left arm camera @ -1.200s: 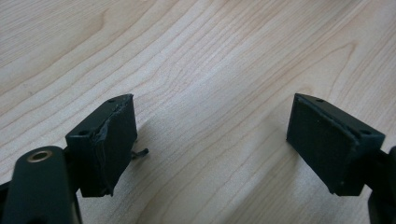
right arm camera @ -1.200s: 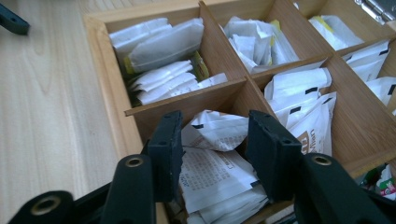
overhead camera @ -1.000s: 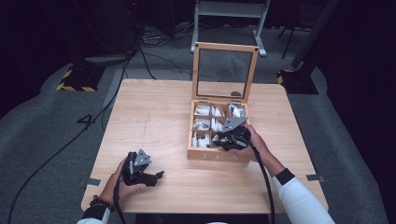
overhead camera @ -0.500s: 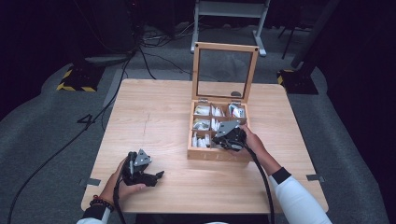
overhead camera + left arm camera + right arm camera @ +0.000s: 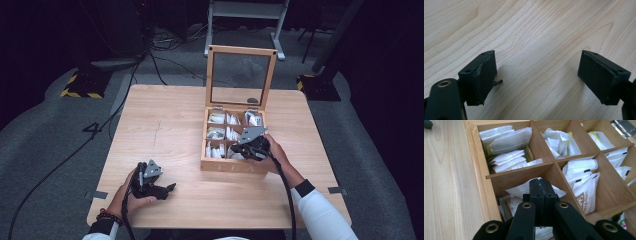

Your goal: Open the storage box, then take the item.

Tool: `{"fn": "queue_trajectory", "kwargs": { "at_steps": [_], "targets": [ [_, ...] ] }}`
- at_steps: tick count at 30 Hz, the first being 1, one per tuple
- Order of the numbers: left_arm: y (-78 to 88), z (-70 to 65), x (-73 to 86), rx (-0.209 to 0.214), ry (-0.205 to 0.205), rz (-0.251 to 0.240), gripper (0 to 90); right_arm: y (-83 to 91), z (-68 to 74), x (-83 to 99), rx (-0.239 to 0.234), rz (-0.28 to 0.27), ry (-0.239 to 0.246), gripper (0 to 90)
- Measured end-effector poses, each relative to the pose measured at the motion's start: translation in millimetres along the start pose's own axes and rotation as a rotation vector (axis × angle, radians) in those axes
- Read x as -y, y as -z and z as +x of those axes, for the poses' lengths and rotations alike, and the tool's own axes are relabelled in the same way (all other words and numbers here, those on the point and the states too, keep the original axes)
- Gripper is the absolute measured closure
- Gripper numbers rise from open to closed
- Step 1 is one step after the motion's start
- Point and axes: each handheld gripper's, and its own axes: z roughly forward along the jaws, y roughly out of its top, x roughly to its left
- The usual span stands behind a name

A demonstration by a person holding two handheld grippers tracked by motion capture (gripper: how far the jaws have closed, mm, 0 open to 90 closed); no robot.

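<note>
High view, table: a wooden table (image 5: 165,120) carried a wooden box (image 5: 234,164) near its right edge, about midway between far and near edges; the glass-paned lid (image 5: 242,75) stood upright at the box's far side.
High view, right gripper: the right gripper (image 5: 246,149) sat over the near-right part of the box, and the hand and gripper body hid the compartments beneath.
High view, left gripper: the left gripper (image 5: 167,188) rested low over the near-left part of the table, well apart from the box, held by the left hand (image 5: 131,194).
Right gripper view, jaws: the right gripper (image 5: 540,185) had its 2 jaws pressed flat together, having just been closing; whether a sachet edge was pinched between them could not be told, since the jaws covered that spot.
Right gripper view, sachet: a white sachet (image 5: 520,190) lay in the compartment directly under the shut tips, touching or just below them, its near part hidden by the jaws.
Right gripper view, other compartments: further white tea sachets (image 5: 506,142) filled the neighbouring compartments; print on them was too small to read, and the compartments at the right were cut off by the frame.
Right gripper view, hinge: a metal hinge (image 5: 622,125) showed at the top right, partly cut off.
Left gripper view, jaws: the left gripper (image 5: 537,76) stood wide apart with bare table wood between the pads, holding nothing.
Left gripper view, detail: a small dark fleck (image 5: 498,82) by the left pad was too small to make out.
</note>
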Motion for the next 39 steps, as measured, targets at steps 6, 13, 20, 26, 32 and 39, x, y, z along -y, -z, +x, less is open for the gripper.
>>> {"fn": "queue_trajectory", "kwargs": {
  "at_steps": [6, 13, 20, 26, 32, 39],
  "targets": [
    [-0.6, 0.9, -0.5, 0.010, -0.003, 0.002, 15.2, 8.4, -6.5, 3.6, 0.003, -0.054, -0.048, 90.0],
    [-0.7, 0.9, -0.5, 0.010, -0.003, 0.002, 15.2, 19.4, -9.3, 4.7, 0.019, -0.098, -0.065, 90.0],
    [-0.6, 1.4, -0.6, 0.011, -0.009, 0.002, 15.3, 32.5, -14.9, 8.1, 0.032, -0.146, -0.091, 90.0],
    [-0.6, 1.6, -0.7, 0.014, -0.010, 0.004, 15.2, 51.0, -18.7, 8.3, 0.040, -0.206, -0.120, 90.0],
    [-0.8, 1.8, -0.8, 0.015, -0.012, 0.002, 15.2, 67.6, -18.9, 8.4, 0.051, -0.256, -0.126, 90.0],
    [-0.9, 2.1, -0.9, 0.016, -0.013, 0.002, 15.2, 83.2, -15.2, 9.0, 0.052, -0.294, -0.120, 90.0]
  ]
}}
